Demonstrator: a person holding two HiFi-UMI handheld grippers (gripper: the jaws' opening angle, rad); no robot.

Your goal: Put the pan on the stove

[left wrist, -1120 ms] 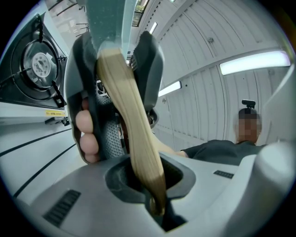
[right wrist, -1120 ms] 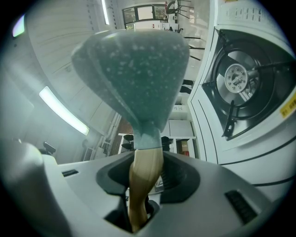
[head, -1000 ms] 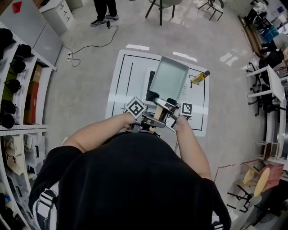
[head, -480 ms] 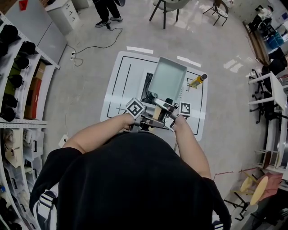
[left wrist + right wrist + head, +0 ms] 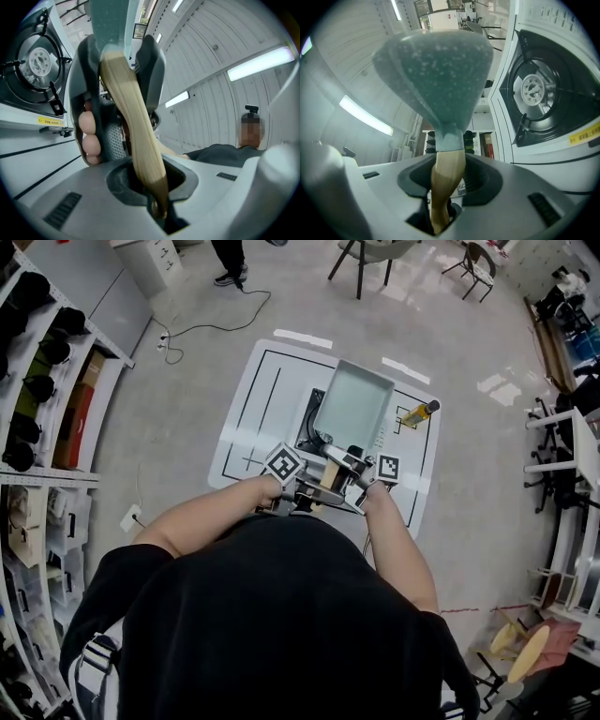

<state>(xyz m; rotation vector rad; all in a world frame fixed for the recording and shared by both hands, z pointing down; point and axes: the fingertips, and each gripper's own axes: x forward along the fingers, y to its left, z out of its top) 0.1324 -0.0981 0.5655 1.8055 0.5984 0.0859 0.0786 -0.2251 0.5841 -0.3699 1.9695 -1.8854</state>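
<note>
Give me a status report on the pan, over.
Both shut on pan handle: left tool, right tool. Held pan hangs over stove, not yet down. Nothing blocking; yellow bottle sits off beside stove.

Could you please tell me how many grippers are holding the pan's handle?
2. The left gripper is shut on the end of the wooden handle. The right gripper grips it nearer the pan. Neither is hidden.

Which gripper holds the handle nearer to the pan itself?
The right gripper: its view shows only handle before the pan; the left gripper grips behind it.
</note>
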